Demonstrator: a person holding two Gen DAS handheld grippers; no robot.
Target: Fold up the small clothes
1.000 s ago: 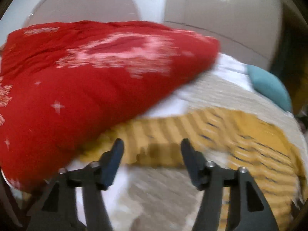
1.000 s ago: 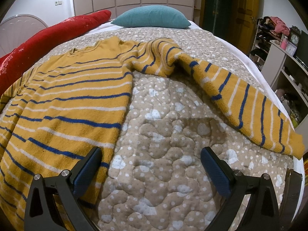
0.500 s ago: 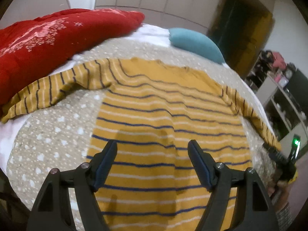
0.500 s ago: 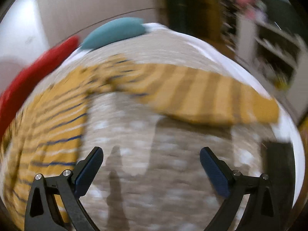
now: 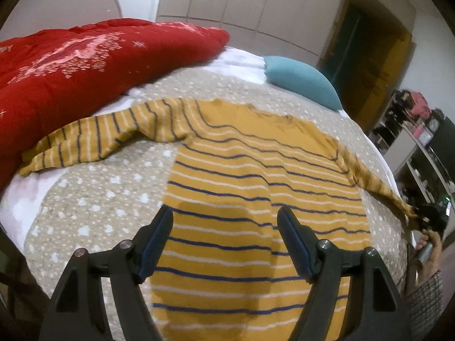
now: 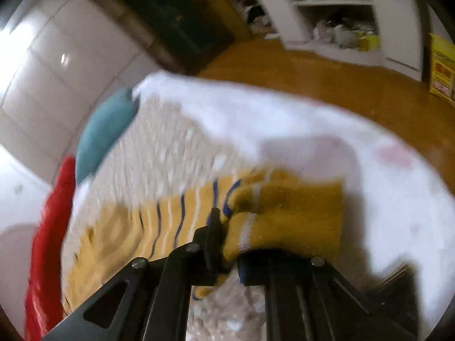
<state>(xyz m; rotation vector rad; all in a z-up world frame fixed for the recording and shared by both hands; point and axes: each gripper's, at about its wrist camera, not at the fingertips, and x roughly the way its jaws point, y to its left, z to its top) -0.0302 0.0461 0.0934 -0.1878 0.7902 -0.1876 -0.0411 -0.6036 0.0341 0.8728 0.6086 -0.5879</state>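
A mustard-yellow sweater (image 5: 250, 187) with blue and white stripes lies flat on the quilted bed, its left sleeve (image 5: 93, 139) stretched toward the red duvet. My left gripper (image 5: 224, 244) is open and empty, hovering over the sweater's lower body. My right gripper (image 6: 227, 227) is shut on the cuff of the sweater's right sleeve (image 6: 284, 216) at the bed's right edge. In the left wrist view the right gripper (image 5: 426, 216) shows at the far right, holding the sleeve end.
A red duvet (image 5: 85, 65) lies along the bed's left side. A teal pillow (image 5: 301, 82) sits at the head. The beige dotted quilt (image 5: 99, 199) covers the bed. Shelves (image 6: 341, 14) and wooden floor (image 6: 312, 74) lie to the right.
My right gripper has swung to the right sleeve's cuff and shut on it. My left gripper has turned from the red duvet to above the sweater's body, still open.
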